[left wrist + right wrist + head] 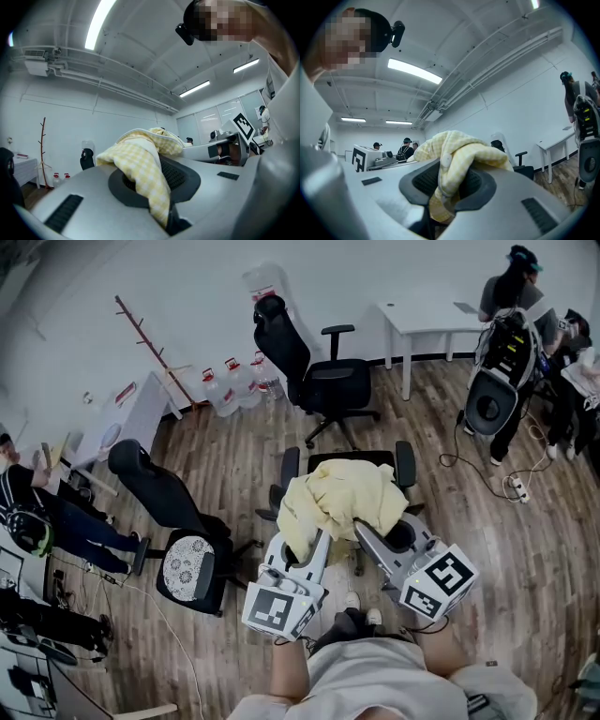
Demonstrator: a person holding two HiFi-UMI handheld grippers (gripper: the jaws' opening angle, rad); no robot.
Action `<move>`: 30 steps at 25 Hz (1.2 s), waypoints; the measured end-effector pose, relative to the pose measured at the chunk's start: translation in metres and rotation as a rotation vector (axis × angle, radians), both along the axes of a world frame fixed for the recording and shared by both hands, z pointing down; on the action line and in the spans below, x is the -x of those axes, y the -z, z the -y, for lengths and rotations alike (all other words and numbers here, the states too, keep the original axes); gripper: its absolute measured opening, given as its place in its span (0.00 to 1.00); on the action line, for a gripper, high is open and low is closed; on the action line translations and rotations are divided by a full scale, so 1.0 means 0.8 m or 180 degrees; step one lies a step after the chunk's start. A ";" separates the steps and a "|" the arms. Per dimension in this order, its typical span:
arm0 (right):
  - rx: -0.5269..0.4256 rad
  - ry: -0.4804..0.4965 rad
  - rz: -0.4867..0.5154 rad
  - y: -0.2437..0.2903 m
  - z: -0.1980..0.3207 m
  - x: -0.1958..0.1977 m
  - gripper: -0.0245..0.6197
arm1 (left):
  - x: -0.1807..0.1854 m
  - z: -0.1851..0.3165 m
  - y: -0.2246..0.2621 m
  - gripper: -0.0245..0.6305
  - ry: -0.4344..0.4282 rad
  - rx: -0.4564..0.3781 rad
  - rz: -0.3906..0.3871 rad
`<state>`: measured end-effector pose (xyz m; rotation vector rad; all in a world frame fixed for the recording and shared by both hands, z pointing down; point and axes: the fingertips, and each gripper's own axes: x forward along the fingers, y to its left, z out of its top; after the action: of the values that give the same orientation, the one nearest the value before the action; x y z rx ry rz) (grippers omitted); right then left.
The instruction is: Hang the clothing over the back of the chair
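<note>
Both grippers clamped on the yellow checked garment [339, 495] at the black office chair [405, 465].
The left gripper [158, 183] and right gripper [444, 188] each have their jaws closed on a fold of the cloth. The garment is bunched between them over the chair, between the armrests. Whether it rests on the chair cannot be told.

No legible text, brand or no. anywhere in your views. The marker cubes [278, 608] on your left gripper [312, 545] and right gripper [364, 532] carry only b/w square patterns, no letters. Any print on the far water jugs [228, 395] by the wall is too small to read.
</note>
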<state>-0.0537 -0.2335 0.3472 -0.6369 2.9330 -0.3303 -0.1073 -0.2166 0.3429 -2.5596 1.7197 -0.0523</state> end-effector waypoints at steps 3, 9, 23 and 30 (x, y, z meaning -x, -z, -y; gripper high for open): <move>0.0042 0.0031 0.0022 0.006 0.002 -0.005 0.18 | -0.005 0.002 0.006 0.13 -0.0017 -0.0007 -0.0003; 0.0080 0.0029 0.0026 0.017 -0.014 0.002 0.18 | 0.003 -0.012 0.018 0.13 -0.0130 -0.0051 -0.0043; 0.0206 -0.0156 0.0037 0.005 -0.026 0.021 0.18 | 0.024 -0.019 0.002 0.13 -0.0400 -0.0011 -0.0123; 0.0265 -0.0178 0.0032 -0.007 -0.045 0.036 0.18 | 0.040 -0.031 -0.010 0.13 -0.0470 -0.0010 -0.0185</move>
<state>-0.0822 -0.1972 0.3527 -0.7245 2.8984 -0.4501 -0.1397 -0.1921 0.3509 -2.7026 1.5415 0.0317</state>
